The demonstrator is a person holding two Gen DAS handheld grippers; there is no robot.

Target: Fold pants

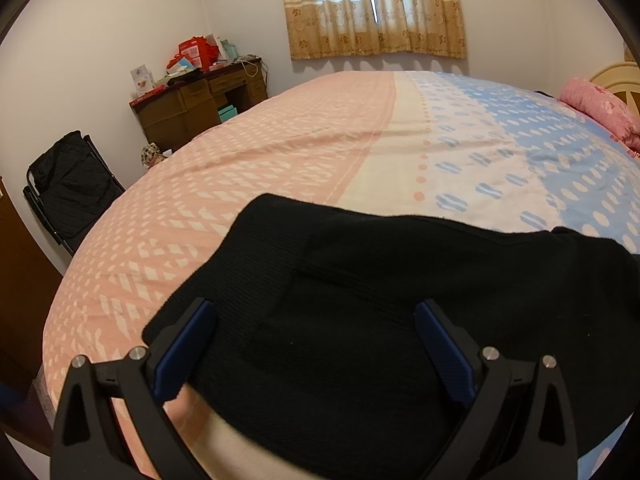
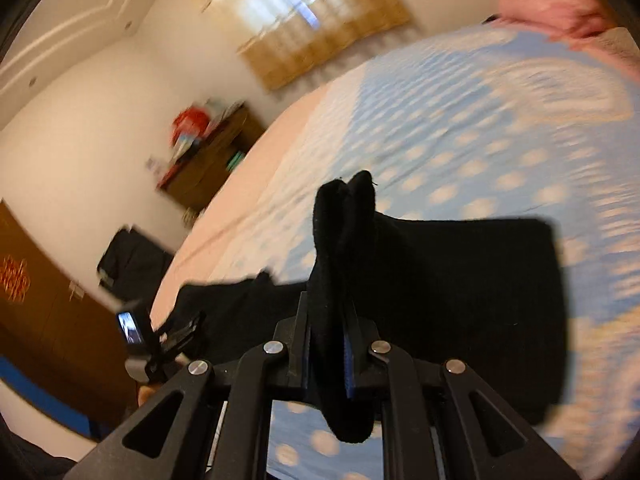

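Black pants (image 1: 360,300) lie partly folded on the bed's pink and blue sheet (image 1: 280,152). My left gripper (image 1: 316,308) hovers just above their near left part, its blue-padded fingers (image 1: 188,344) spread wide and open, with nothing pinched. In the blurred right wrist view my right gripper (image 2: 328,308) is shut on a bunched fold of the pants (image 2: 460,280), which sticks up past the fingertips and hangs below them. The rest of the cloth trails right and left over the sheet (image 2: 480,140). The left gripper (image 2: 180,328) shows at the lower left of that view.
A wooden desk (image 1: 200,100) piled with red boxes stands against the far wall, with a black folding chair (image 1: 68,184) near it. A pink pillow (image 1: 600,108) lies at the headboard on the right. A curtained window (image 1: 376,8) is behind the bed. A brown door (image 2: 40,300) is at left.
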